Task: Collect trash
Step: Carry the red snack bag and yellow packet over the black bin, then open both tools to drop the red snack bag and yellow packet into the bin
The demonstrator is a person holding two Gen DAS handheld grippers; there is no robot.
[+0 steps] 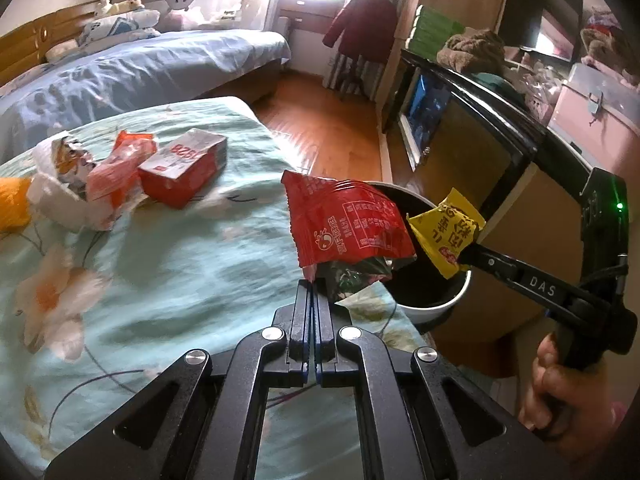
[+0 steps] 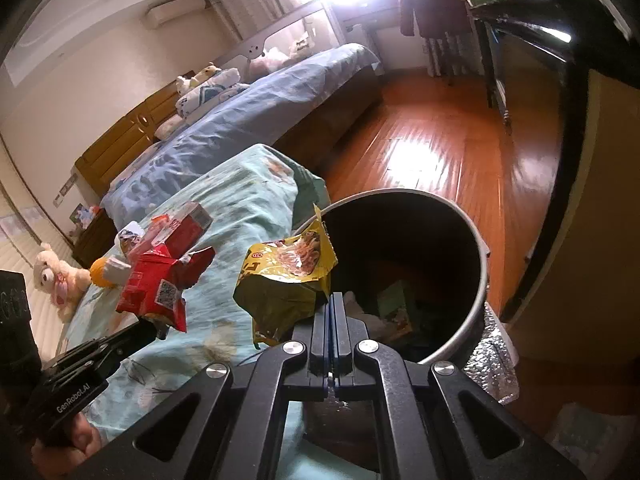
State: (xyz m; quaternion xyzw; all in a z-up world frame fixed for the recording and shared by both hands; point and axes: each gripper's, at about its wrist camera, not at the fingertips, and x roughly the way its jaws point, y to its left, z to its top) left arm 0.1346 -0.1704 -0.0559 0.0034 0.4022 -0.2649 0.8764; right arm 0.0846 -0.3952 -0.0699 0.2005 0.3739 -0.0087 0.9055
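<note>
My left gripper (image 1: 311, 290) is shut on a red snack wrapper (image 1: 348, 226) and holds it above the bed's edge beside the white bin (image 1: 430, 308). My right gripper (image 2: 335, 300) is shut on a yellow snack wrapper (image 2: 286, 276) and holds it at the bin's (image 2: 478, 300) near left rim. In the left wrist view the right gripper (image 1: 466, 258) holds the yellow wrapper (image 1: 446, 232) over the bin's mouth. In the right wrist view the left gripper (image 2: 156, 326) holds the red wrapper (image 2: 158, 284) over the bed. The bin has trash inside.
A red carton (image 1: 184, 170), an orange wrapper (image 1: 120, 164) and crumpled white packaging (image 1: 60, 188) lie on the floral bedcover (image 1: 160, 280). A second blue bed (image 1: 132, 68) lies behind. A dark cabinet (image 1: 480, 120) stands right of the bin. A clear bottle (image 2: 494, 364) lies beside the bin.
</note>
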